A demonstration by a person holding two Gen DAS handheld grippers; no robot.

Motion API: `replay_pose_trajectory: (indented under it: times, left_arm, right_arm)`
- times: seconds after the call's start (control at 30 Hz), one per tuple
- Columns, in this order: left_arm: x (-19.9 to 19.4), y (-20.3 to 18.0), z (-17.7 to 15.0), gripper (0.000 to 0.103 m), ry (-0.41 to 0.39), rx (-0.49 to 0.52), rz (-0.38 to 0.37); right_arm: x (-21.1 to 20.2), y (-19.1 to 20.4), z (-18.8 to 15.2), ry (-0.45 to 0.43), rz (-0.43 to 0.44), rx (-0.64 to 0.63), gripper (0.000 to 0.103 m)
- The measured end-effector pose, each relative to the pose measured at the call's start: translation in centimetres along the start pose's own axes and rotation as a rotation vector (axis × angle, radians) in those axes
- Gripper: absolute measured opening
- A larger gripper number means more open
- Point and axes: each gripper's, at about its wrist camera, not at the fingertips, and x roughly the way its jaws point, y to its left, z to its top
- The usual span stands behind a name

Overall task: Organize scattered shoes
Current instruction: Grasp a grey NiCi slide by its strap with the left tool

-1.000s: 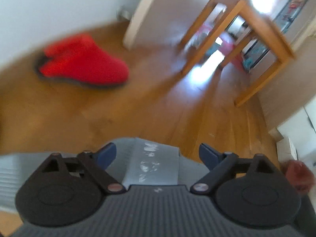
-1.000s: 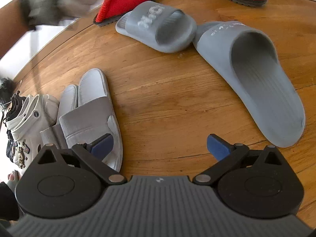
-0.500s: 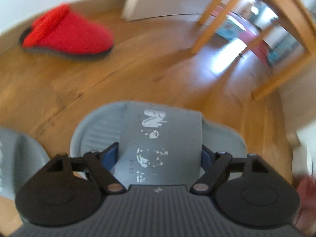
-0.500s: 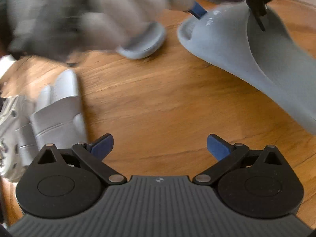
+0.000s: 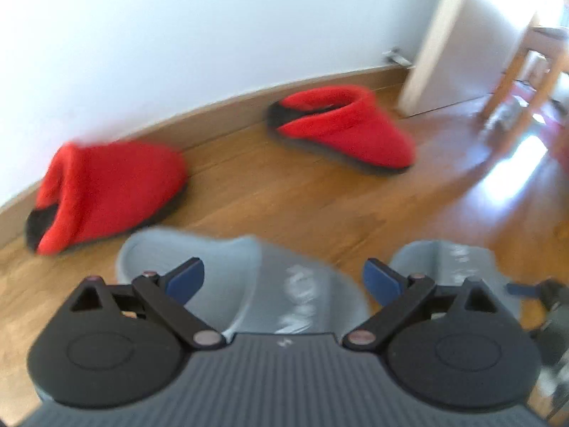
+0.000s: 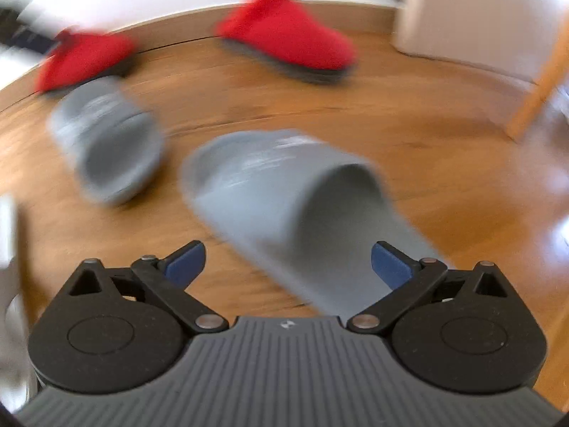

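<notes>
With jaws just widened, the left gripper (image 5: pixel 282 277) straddles one grey slide (image 5: pixel 249 277) unclamped and must close, while the right gripper (image 6: pixel 288 261) gapes empty over the other grey slide (image 6: pixel 284 206).

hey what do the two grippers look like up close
Both match: the left gripper and the right gripper each have a dark grey ribbed body with a small white mark, two rounded black housings, black linkage arms with metal rivets, and blue fingertip pads.

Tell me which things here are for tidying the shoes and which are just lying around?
For the job:
- two red slippers
- two grey slides

Just there:
- wooden table leg
- white door frame
- skirting board
</notes>
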Motion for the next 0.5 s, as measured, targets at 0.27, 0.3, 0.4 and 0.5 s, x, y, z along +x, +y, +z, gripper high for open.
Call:
replay_pose_trajectory:
  times: [0.27,0.3,0.4,0.5]
  left_arm:
    - [3.8,-8.0,1.2,0.099,0.038,0.029,-0.336]
    - [5.5,-9.9,1.4,0.100,0.055,0.045,-0.357]
    - [11.6,-13.7,1.3,0.101,0.220,0.041,-0.376]
    - [13.9,-16.9,-0.2,0.080,0.321,0.105,-0.322]
  right_arm:
    - [-3.1,0.3,-1.8,0.016,0.093,-0.009,0.094]
    - [-3.7,0.9,-3.0,0.030,0.120,-0.012,0.094]
    - [-5.2,2.4,-6.2,0.086,0.191,0.001,0.095]
    - [-5.4,3.8,-9.3,0.175,0.248,0.038,0.095]
